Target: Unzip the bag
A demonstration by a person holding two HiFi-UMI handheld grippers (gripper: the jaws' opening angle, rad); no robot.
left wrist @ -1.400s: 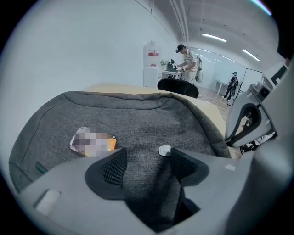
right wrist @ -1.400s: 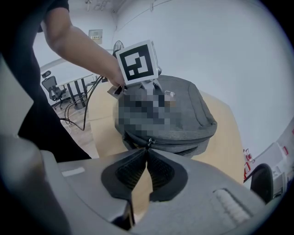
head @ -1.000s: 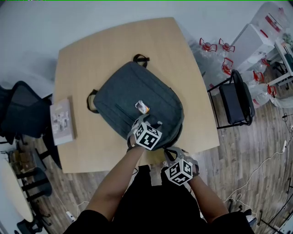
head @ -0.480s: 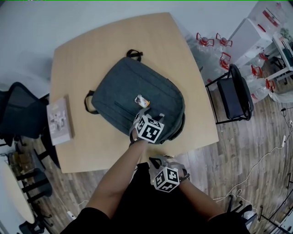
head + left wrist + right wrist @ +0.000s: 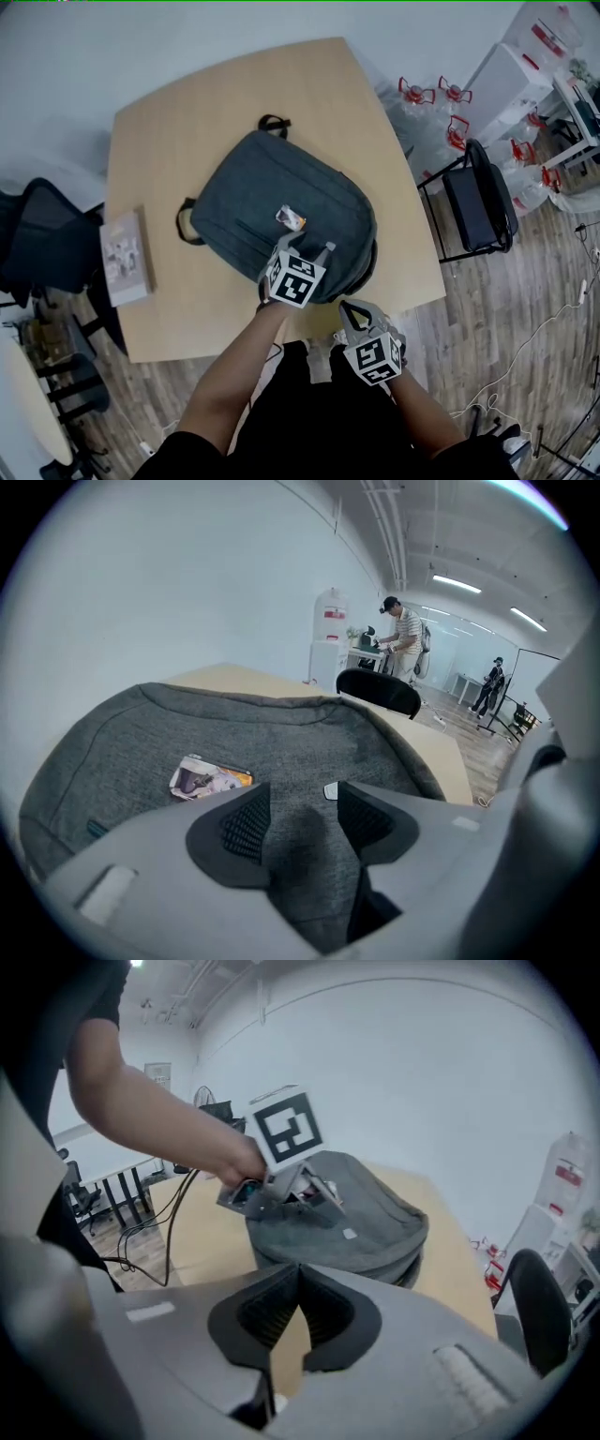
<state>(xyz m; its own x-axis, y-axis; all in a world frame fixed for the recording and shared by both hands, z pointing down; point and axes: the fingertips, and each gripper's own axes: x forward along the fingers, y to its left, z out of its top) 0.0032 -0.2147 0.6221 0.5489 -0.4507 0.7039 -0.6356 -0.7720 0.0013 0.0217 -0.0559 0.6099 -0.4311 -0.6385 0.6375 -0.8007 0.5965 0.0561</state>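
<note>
Grey backpack (image 5: 258, 192) with small picture card (image 5: 291, 218) (print unreadable)

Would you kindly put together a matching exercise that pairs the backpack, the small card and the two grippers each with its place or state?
Column one:
1. backpack
2. small card
3. left gripper
4. right gripper

Column two:
A. jaws together, away from the backpack
B. lying flat on the table
C. jaws apart just above the backpack
D. resting on top of the backpack

Pairs: 1-B, 2-D, 3-C, 4-A.

Note: the left gripper's jaws have just been closing, with nothing clamped between them.
</note>
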